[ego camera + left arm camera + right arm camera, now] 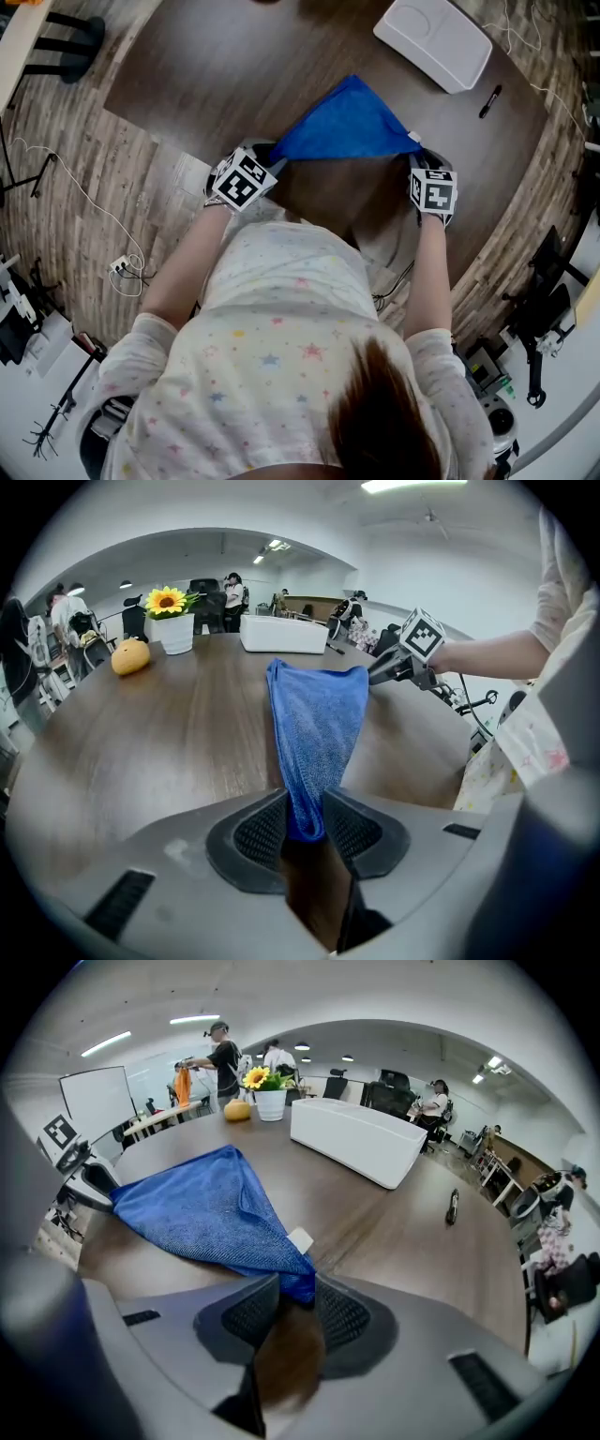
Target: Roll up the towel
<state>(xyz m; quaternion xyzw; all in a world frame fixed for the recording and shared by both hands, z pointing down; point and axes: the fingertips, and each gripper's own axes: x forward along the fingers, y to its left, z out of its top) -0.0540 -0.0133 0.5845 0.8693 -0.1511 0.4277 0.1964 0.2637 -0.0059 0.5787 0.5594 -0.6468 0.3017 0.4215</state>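
The rolling has not begun. The towel [347, 127] is only gripped by its two near corners: the left gripper [305, 827] has its jaws narrowed onto the left corner, with the cloth bunched between the pads, and the right gripper [295, 1302] pinches the right corner in the same way. No turn of a roll shows anywhere, so I judge the whole task is still to do. The cloth first needs to lie flat, then be wound from one edge to the other.

The towel is blue, soft and finely looped, with a stitched hem and a small white tag [300, 1239] near the right corner. It lies at the near edge of the table [216, 66], its near edge pulled fairly straight between the two grippers. The rest narrows to a point toward the far side, so from above it reads as a triangle, seemingly doubled over. A white box [433, 39] and a pen [489, 101] lie well apart on the far right.
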